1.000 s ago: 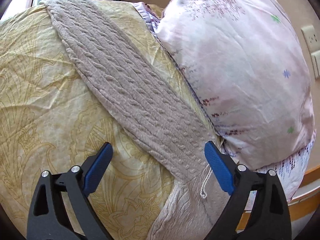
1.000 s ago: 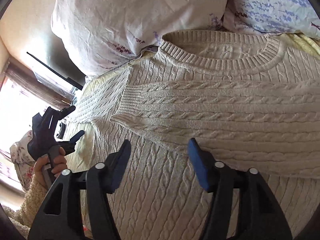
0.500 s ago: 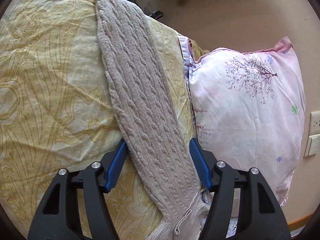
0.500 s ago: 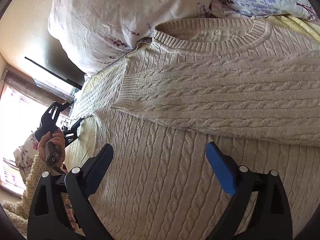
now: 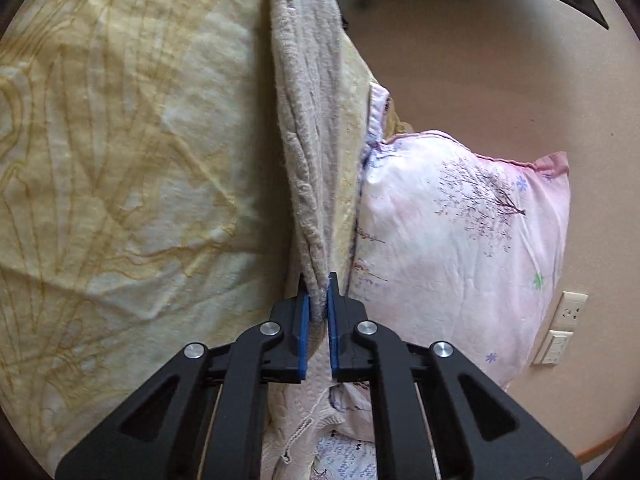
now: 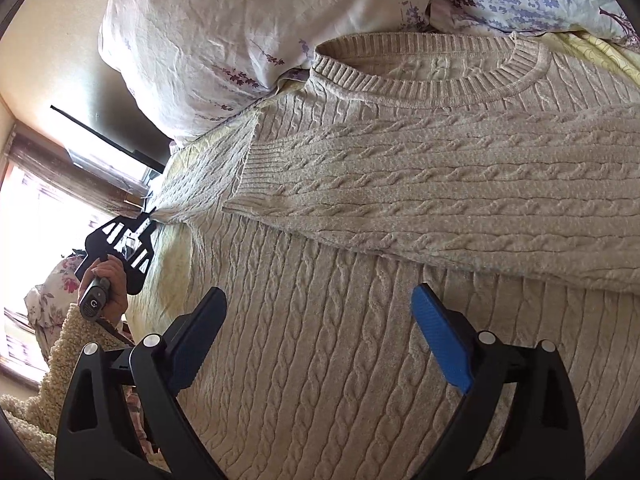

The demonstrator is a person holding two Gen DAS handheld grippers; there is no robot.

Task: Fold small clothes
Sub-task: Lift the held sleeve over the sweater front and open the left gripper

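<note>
My left fingers are pressed together on the end of one sleeve of the sweater, the blue pads pinching the knit between them after closing in just now. That sleeve stretches straight away from the left gripper, its long axis running up the left wrist view across the yellow bedspread. In the right wrist view I see the same sleeve reaching out sideways from the shoulder to the left gripper, held by a hand.

My right gripper has its fingers spread wide above the body of the sweater, touching nothing that I can make out. The sweater lies flat on the bed, collar toward the pillows. The other sleeve is folded across the chest, its long axis crossing the body.
</note>
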